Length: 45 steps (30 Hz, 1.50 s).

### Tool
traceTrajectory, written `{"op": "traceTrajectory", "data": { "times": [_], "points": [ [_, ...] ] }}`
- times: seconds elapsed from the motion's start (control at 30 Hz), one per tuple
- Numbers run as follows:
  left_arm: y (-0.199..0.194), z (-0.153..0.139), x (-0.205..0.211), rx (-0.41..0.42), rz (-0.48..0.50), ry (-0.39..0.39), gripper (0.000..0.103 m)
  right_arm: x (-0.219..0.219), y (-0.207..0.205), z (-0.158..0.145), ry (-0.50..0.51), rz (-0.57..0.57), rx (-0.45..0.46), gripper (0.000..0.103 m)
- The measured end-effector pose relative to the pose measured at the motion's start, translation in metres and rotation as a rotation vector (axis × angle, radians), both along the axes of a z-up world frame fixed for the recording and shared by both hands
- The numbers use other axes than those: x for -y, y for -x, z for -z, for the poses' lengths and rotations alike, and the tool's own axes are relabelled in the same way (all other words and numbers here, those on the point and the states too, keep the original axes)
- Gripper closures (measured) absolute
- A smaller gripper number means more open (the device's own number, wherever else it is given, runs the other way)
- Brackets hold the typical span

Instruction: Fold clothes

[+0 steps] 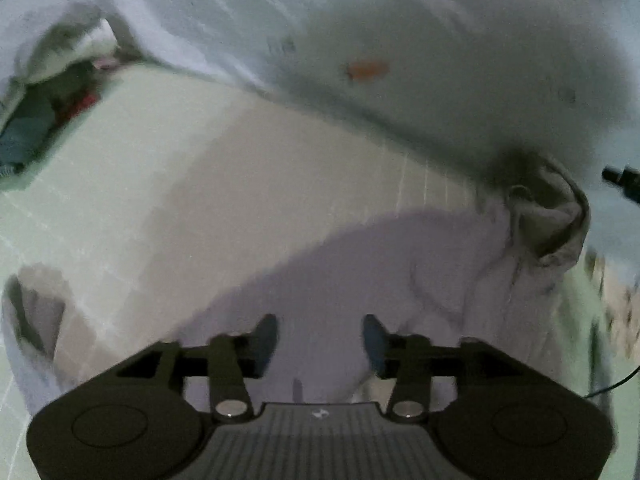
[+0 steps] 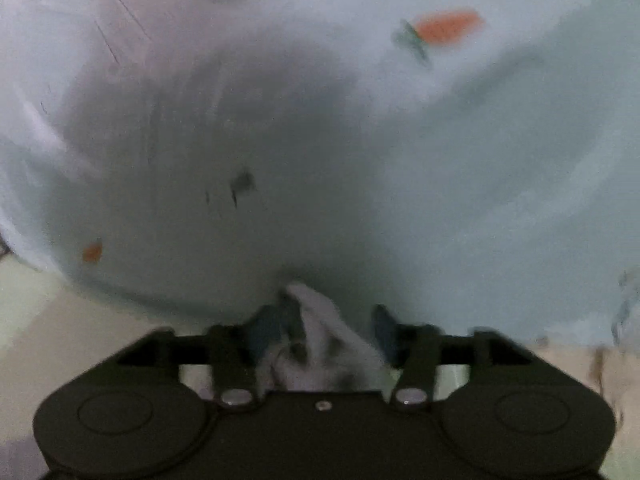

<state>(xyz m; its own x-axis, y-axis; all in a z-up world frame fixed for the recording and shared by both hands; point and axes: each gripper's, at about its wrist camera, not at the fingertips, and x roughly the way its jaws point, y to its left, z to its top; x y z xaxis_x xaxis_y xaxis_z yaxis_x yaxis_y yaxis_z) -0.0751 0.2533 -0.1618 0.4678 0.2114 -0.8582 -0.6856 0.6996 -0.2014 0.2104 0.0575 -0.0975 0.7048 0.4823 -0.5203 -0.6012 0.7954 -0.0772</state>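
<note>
1. Black housing of the left gripper (image 1: pixel 320 340) fills the 6 o'clock edge of the left wrist view; its two blue-padded fingers (image 1: pixel 266 342) stand apart with nothing pinched between them.
2. Directly under and ahead of those fingers lies a pale lilac garment (image 1: pixel 380 280), spread flat on the light surface (image 1: pixel 180 184) and running from 6 o'clock out toward 3 o'clock.
3. At about 3 o'clock the garment bunches into a rumpled grey-lined fold (image 1: pixel 552 216), possibly a hood or collar; blur makes that uncertain.
4. From 10 o'clock across to 2 o'clock a big white cloth (image 1: pixel 440 92) with a small orange print (image 1: pixel 366 70) billows over the far side of the surface.
5. At 9 o'clock a dim heap of dark and red items (image 1: pixel 48 120) sits beside the cloth.
6. In the right wrist view, the right gripper (image 2: pixel 324 336) has its fingers (image 2: pixel 262 332) parted, and a peak of pale fabric (image 2: pixel 320 320) rises in the gap, seemingly loose rather than clamped.
7. Beyond it, from 9 to 3 o'clock, the white cloth (image 2: pixel 320 140) with orange carrot-like prints (image 2: pixel 448 26) fills nearly the whole view.
</note>
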Motion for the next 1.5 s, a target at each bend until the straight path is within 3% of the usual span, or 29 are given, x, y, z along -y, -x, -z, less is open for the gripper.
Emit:
{"op": "traceTrajectory", "data": {
  "times": [0.13,0.3,0.37,0.47,0.63,0.73,0.8,0.83,0.87,0.9,1.0,1.3,1.37,1.5],
  "points": [
    [0.007,0.036,0.027,-0.096,0.111,0.130,0.037,0.062,0.035,0.046,0.081,0.068,-0.118,0.033],
    [0.012,0.060,0.056,-0.200,0.243,0.132,0.023,0.155,0.090,0.084,0.066,0.222,-0.305,0.032],
    [0.017,0.066,0.061,-0.206,0.266,0.145,0.016,0.184,0.114,0.091,0.043,0.282,-0.360,0.032],
    [0.030,0.077,0.065,-0.212,0.266,0.181,0.016,0.213,0.143,0.098,0.008,0.342,-0.412,0.032],
    [0.045,0.075,0.082,-0.163,0.284,0.129,0.016,0.230,0.181,0.112,-0.006,0.279,-0.500,0.032],
    [0.047,0.072,0.089,-0.113,0.295,0.092,0.034,0.229,0.191,0.123,0.055,0.239,-0.509,0.032],
    [0.047,0.070,0.091,-0.068,0.300,0.134,0.071,0.229,0.196,0.130,0.074,0.227,-0.511,0.033],
    [0.046,0.070,0.092,-0.058,0.288,0.156,0.077,0.228,0.197,0.130,0.069,0.228,-0.505,0.037],
    [0.045,0.069,0.093,-0.050,0.275,0.175,0.089,0.227,0.197,0.130,0.063,0.227,-0.499,0.048],
    [0.046,0.066,0.095,-0.049,0.282,0.159,0.090,0.225,0.199,0.129,0.060,0.218,-0.491,0.054],
    [0.059,0.050,0.098,-0.038,0.296,0.095,0.091,0.219,0.210,0.121,0.080,0.180,-0.440,0.089],
    [0.141,-0.033,0.065,0.050,0.163,-0.015,0.092,0.201,0.272,0.062,-0.011,0.078,-0.347,0.090],
    [0.153,-0.033,0.054,0.016,0.111,-0.044,0.091,0.189,0.288,0.061,0.008,0.045,-0.363,0.090],
    [0.164,-0.007,0.034,-0.117,0.035,-0.023,0.082,0.162,0.308,0.087,0.130,0.039,-0.435,0.085]
  ]
}}
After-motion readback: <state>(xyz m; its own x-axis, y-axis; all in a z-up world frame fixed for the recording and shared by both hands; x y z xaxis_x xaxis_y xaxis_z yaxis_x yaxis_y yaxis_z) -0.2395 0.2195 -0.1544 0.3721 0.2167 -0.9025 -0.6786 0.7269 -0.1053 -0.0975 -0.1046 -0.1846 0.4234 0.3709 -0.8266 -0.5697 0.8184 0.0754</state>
